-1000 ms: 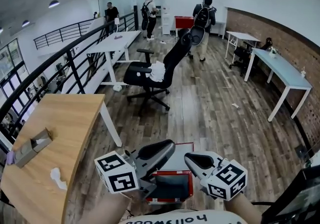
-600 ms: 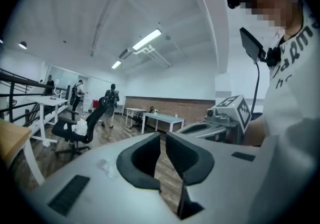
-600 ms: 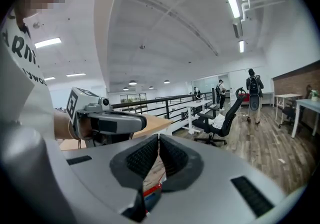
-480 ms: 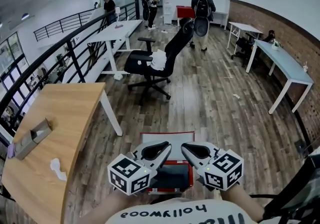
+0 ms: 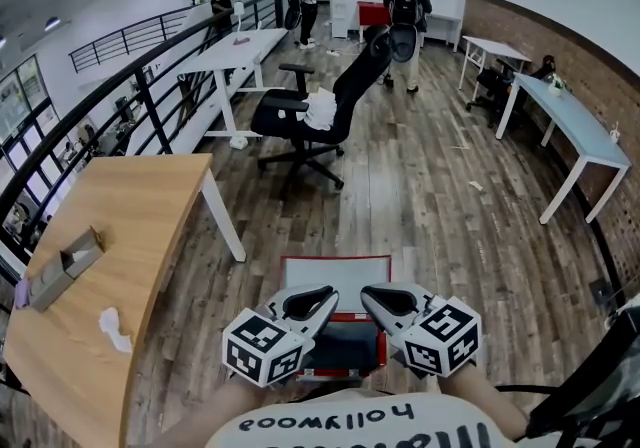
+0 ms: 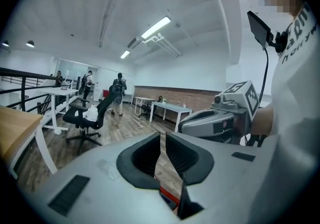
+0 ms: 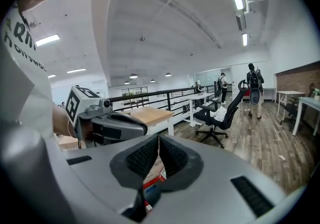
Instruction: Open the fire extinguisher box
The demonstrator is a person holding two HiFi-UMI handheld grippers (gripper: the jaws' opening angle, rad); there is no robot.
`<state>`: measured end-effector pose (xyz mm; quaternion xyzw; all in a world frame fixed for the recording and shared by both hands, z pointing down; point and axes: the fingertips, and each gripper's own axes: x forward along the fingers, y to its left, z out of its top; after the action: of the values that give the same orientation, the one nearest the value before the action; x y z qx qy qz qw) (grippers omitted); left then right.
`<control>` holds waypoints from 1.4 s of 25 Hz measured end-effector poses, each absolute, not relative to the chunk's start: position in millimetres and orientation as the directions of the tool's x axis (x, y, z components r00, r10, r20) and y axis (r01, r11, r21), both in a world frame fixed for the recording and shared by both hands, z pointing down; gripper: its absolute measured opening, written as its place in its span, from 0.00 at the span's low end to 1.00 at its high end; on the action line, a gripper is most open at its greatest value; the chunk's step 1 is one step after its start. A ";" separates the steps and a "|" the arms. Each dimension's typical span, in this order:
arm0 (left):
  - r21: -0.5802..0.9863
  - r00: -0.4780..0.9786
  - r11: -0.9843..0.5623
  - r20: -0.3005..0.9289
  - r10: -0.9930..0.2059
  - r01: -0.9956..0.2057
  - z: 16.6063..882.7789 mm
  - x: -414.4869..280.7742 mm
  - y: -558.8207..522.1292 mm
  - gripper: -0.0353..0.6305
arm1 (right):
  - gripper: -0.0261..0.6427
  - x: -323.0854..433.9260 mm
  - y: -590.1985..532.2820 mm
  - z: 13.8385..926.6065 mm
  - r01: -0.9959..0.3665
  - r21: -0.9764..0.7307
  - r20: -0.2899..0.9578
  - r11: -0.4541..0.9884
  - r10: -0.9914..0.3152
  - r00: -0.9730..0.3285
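On the wood floor just in front of me lies the red fire extinguisher box (image 5: 346, 347), its dark pane facing up. A pale grey panel with a red edge (image 5: 335, 271) lies flat just beyond it. My left gripper (image 5: 327, 295) and right gripper (image 5: 370, 297) hover side by side above the box, touching nothing. Both are shut, jaw tips meeting and nothing between them. In the left gripper view, a strip of red box (image 6: 170, 196) shows below the left gripper (image 6: 162, 136). The right gripper view has the right gripper (image 7: 159, 138) above a bit of the box (image 7: 150, 184).
A wooden table (image 5: 130, 236) stands at the left with a small carton (image 5: 66, 265) and a crumpled tissue (image 5: 114, 330). A black office chair (image 5: 312, 126) is ahead, a black railing (image 5: 150, 96) along the left, a pale blue table (image 5: 575, 136) at right. People (image 5: 403, 8) stand far back.
Both grippers have drawn closer together and sit a little lower in the head view. More of the pale grey panel shows beyond the box. Jaws stayed shut.
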<state>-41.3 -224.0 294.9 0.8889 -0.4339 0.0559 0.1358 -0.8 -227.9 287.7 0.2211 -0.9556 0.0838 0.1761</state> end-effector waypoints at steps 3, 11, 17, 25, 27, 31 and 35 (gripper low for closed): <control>0.209 0.606 -0.569 0.220 -0.765 -0.795 298.1 -45.4 -224.5 0.11 | 0.06 -0.4 -228.2 289.4 -0.456 -0.094 0.372 0.885 -0.393 -0.841; 0.211 0.604 -0.566 0.239 -0.761 -0.797 307.1 -38.4 -221.2 0.11 | 0.06 1.6 -231.4 289.3 -0.455 -0.152 0.333 0.878 -0.388 -0.860; 0.218 0.604 -0.564 0.251 -0.756 -0.797 314.7 -37.3 -216.9 0.11 | 0.06 2.3 -230.3 303.5 -0.468 -0.117 0.384 0.876 -0.394 -0.835; 0.241 0.587 -0.538 0.248 -0.770 -0.808 316.5 -45.5 -217.9 0.11 | 0.05 2.6 -231.9 304.6 -0.478 -0.134 0.374 0.868 -0.403 -0.835; 0.244 0.586 -0.536 0.249 -0.771 -0.808 318.6 -45.1 -217.9 0.11 | 0.05 4.5 -232.5 307.9 -0.484 -0.133 0.381 0.865 -0.406 -0.831; 0.247 0.587 -0.535 0.249 -0.770 -0.808 320.7 -44.1 -219.7 0.11 | 0.05 6.4 -234.7 310.7 -0.489 -0.135 0.382 0.862 -0.410 -0.828; 0.248 0.587 -0.535 0.249 -0.770 -0.808 320.6 -46.0 -220.6 0.11 | 0.05 3.6 -232.9 312.4 -0.477 -0.129 0.392 0.869 -0.397 -0.830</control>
<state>-46.0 -220.6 320.6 0.8744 -0.4512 0.0549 0.1701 3.6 -232.9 312.4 0.2302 -0.9500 0.1114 0.1793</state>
